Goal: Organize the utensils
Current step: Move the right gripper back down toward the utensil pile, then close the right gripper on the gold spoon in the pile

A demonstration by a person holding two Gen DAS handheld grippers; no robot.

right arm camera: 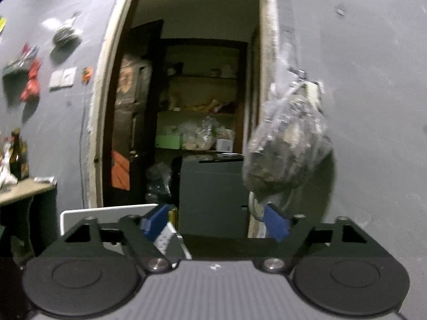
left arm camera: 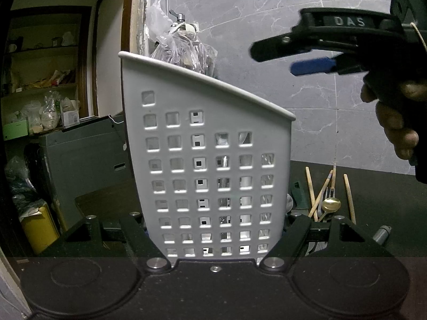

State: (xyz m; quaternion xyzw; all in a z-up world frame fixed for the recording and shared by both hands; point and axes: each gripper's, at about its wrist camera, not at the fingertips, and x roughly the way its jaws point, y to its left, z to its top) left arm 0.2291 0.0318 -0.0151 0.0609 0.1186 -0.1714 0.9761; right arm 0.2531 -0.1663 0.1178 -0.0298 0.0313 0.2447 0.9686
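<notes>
Presently: white perforated utensil holder (left arm camera: 208, 160), upright on the dark desk (left arm camera: 379, 202), clamped at its base in the left gripper (left arm camera: 213, 240). Cutlery visible inside through the holes. Right gripper (right arm camera: 216, 224), jaws apart and empty, above the holder; lettering "DAS" on its body. Loose utensils (left arm camera: 327, 200), wooden-handled pieces and a gold spoon, beside the holder. Judged: between placements; next, collect another piece.
</notes>
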